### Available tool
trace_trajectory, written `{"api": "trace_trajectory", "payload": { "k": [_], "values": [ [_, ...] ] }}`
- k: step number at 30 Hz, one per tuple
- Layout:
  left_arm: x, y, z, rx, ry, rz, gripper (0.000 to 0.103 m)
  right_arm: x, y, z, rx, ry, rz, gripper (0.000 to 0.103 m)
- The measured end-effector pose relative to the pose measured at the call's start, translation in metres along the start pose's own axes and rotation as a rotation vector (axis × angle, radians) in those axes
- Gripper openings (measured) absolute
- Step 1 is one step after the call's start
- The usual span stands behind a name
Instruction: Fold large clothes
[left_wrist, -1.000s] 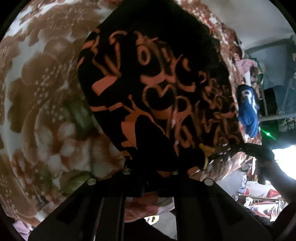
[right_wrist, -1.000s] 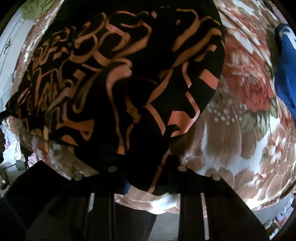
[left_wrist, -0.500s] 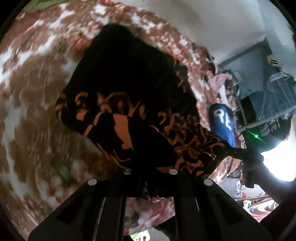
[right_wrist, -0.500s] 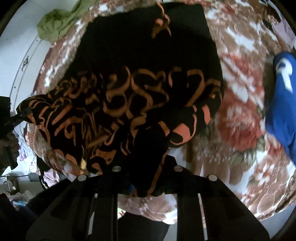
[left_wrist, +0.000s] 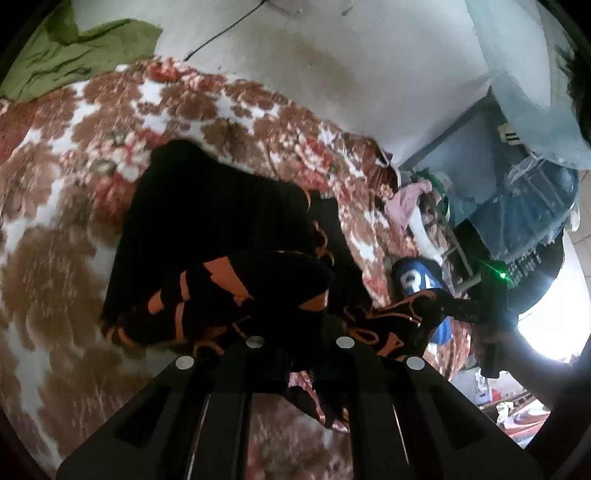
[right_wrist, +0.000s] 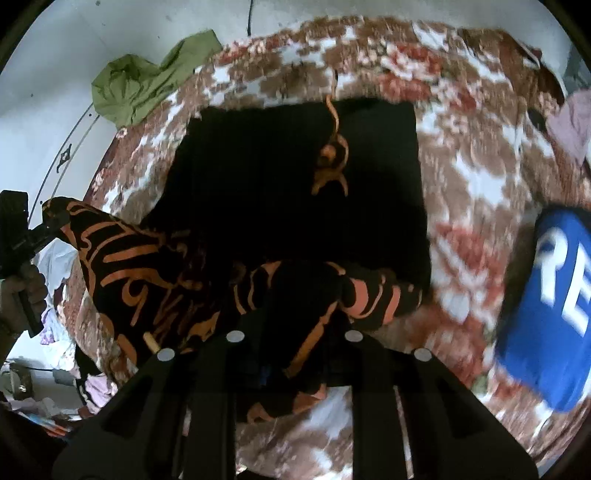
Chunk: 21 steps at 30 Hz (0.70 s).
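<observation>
Both hands have risen since the earlier frames, lifting the near edge of the black-and-orange garment (right_wrist: 280, 206) off the bed (right_wrist: 476, 177). Left gripper (left_wrist: 295, 354) is clamped on one corner; right gripper (right_wrist: 295, 354), jaws just closing further, pinches the other. Folding seems only begun.

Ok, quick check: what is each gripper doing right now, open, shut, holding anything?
Left gripper: shut on the black and orange garment.
Right gripper: jaws just been closing, pinching the same garment's other corner.
</observation>
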<state>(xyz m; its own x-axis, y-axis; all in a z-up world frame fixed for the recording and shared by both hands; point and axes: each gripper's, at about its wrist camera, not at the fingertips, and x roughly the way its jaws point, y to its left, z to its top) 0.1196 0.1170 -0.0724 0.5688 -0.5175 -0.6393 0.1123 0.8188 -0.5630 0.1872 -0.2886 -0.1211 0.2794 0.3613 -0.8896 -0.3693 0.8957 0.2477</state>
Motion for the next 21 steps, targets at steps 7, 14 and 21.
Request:
{"api": "trace_trajectory", "payload": {
  "k": [7, 14, 21],
  "values": [
    [0.024, -0.001, 0.066, 0.076, -0.073, -0.037, 0.006, 0.005, -0.012, 0.076, -0.053, -0.077, -0.037, 0.011],
    [0.069, 0.022, 0.136, 0.115, -0.101, 0.011, 0.006, 0.035, -0.029, 0.148, -0.085, -0.099, -0.084, 0.010],
    [0.122, 0.051, 0.194, 0.124, -0.111, 0.047, 0.006, 0.078, -0.053, 0.212, -0.105, -0.103, -0.106, 0.007]
  ]
}}
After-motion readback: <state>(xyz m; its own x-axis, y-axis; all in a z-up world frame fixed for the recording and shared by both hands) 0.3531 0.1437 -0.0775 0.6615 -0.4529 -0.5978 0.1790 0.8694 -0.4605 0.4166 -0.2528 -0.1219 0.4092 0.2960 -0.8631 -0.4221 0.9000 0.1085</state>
